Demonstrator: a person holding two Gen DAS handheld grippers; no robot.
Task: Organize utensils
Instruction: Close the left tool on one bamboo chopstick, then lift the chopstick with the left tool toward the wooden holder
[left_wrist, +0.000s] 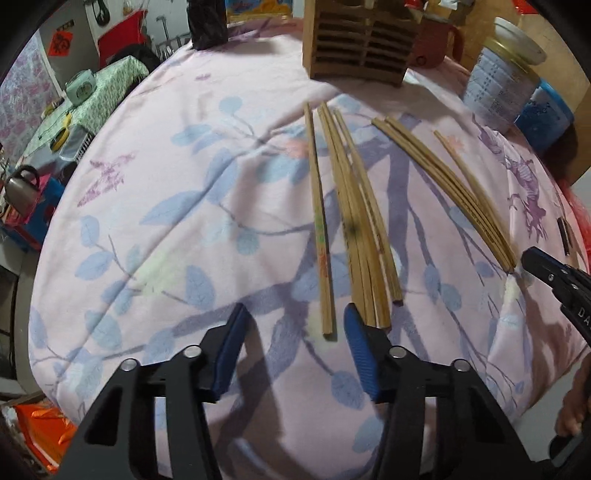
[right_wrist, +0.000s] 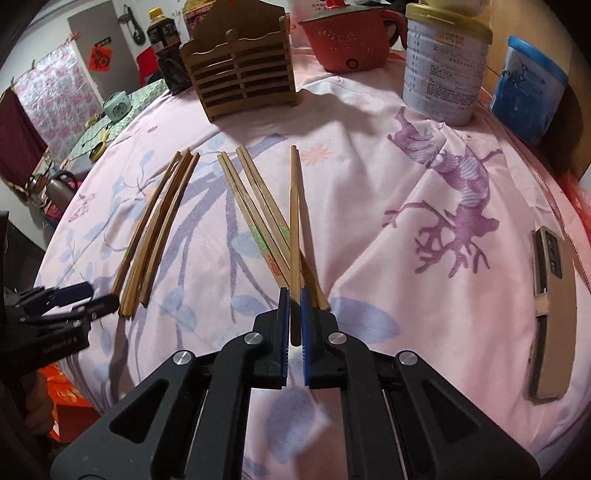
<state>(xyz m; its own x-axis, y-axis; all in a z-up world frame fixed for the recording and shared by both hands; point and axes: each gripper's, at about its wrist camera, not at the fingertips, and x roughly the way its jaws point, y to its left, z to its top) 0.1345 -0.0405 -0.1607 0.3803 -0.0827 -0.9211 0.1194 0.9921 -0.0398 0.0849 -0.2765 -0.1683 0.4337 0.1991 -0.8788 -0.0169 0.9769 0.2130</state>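
Pinching one chopstick near its butt end, risking a swing or slip

Your right tool (right_wrist: 293, 295) is clenched on a single chopstick (right_wrist: 294, 206) by its near end only, so the long free tip can droop, or sweep the loose chopsticks (right_wrist: 258, 225) just beside it, before reaching the slatted wooden holder (right_wrist: 242, 74) at the bench's far edge. Your left tool (left_wrist: 293, 314) is released, straddling the near end of another chopstick (left_wrist: 319, 229).
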